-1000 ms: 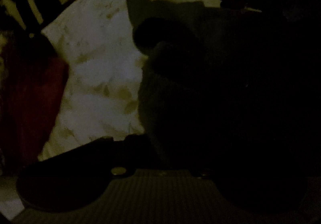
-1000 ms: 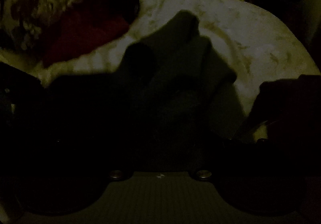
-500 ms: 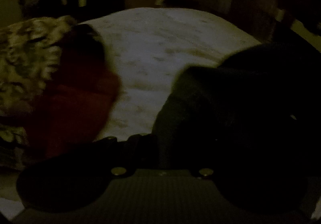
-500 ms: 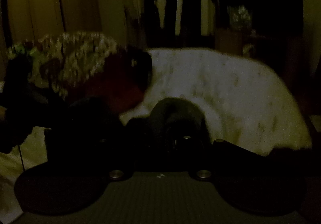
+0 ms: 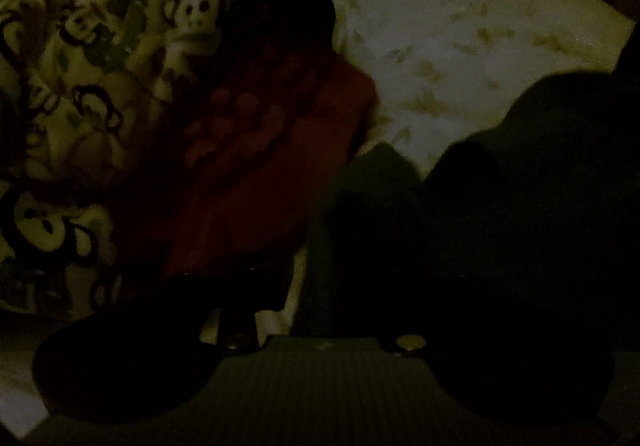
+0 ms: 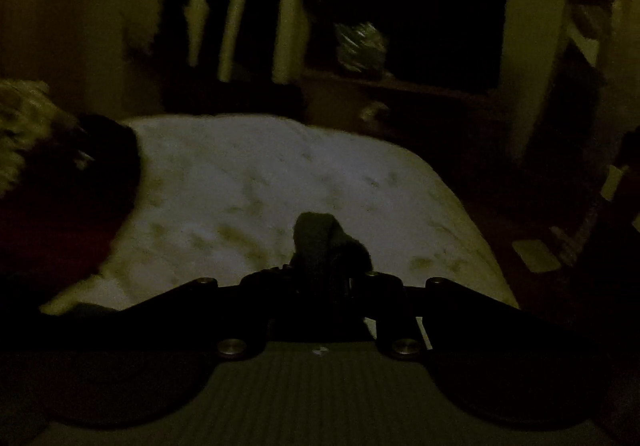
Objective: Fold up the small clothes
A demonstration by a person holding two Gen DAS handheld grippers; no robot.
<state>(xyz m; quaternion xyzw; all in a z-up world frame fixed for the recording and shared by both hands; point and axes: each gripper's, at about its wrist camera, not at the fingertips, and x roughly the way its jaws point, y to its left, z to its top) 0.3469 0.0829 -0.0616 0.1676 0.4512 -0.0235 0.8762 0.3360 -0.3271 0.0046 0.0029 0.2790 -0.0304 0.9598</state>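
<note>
The room is very dark. A small dark garment (image 5: 500, 230) lies on the white leaf-print sheet (image 5: 460, 46), filling the right and middle of the left wrist view. My left gripper (image 5: 332, 278) hangs over its left edge and its jaws are opening. A strip of pale sheet shows between the left finger (image 5: 244, 290) and the cloth, and the right finger is lost in the dark. In the right wrist view my right gripper (image 6: 328, 278) is shut on a bunched corner of the dark garment (image 6: 320, 238), which sticks up between the fingers above the sheet (image 6: 260, 174).
A red garment (image 5: 260, 150) and a monkey-print blanket (image 5: 80, 78) are heaped left of the dark garment. In the right wrist view the bed ends at a dark floor, with curtains (image 6: 248, 14), a dark screen (image 6: 420, 30) on a low cabinet, and shelves at the right.
The right gripper went from wide open over the spread garment to shut on a bunch of it, and rose. The left view swung toward the red garment and blanket, and its jaws parted.
</note>
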